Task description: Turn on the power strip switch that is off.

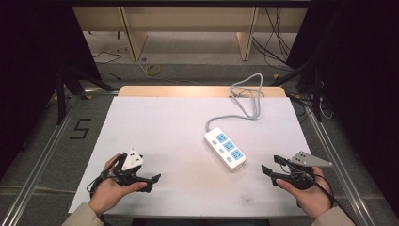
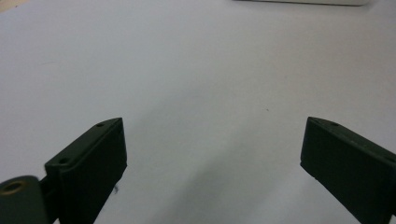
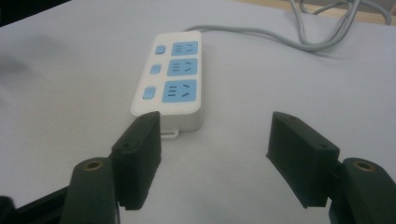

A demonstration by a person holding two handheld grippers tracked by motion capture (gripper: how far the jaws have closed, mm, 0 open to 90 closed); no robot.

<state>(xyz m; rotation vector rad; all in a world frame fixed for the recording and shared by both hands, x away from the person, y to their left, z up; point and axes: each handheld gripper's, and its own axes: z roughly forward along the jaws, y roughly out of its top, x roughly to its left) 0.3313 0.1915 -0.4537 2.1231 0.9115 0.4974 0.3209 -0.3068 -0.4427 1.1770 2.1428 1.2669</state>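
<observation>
A white power strip (image 1: 225,148) with three blue sockets and blue switches lies right of the middle of the white table sheet (image 1: 160,127). Its grey cable (image 1: 246,96) loops off over the table's far edge. My left gripper (image 1: 151,182) rests at the near left, open, pointing right across bare sheet. In the left gripper view the left gripper (image 2: 212,126) has nothing between its jaws, and the strip's edge (image 2: 303,2) shows at the top. My right gripper (image 1: 272,165) is open at the near right. In the right gripper view the right gripper (image 3: 215,119) points at the strip's near end (image 3: 170,74), just short of it.
A wooden table edge (image 1: 188,91) runs along the back. Metal rails (image 1: 42,165) flank the table, and a black "5" (image 1: 80,128) marks the floor at the left. Loose cables (image 1: 153,70) lie on the floor beyond, with dark curtains at both sides.
</observation>
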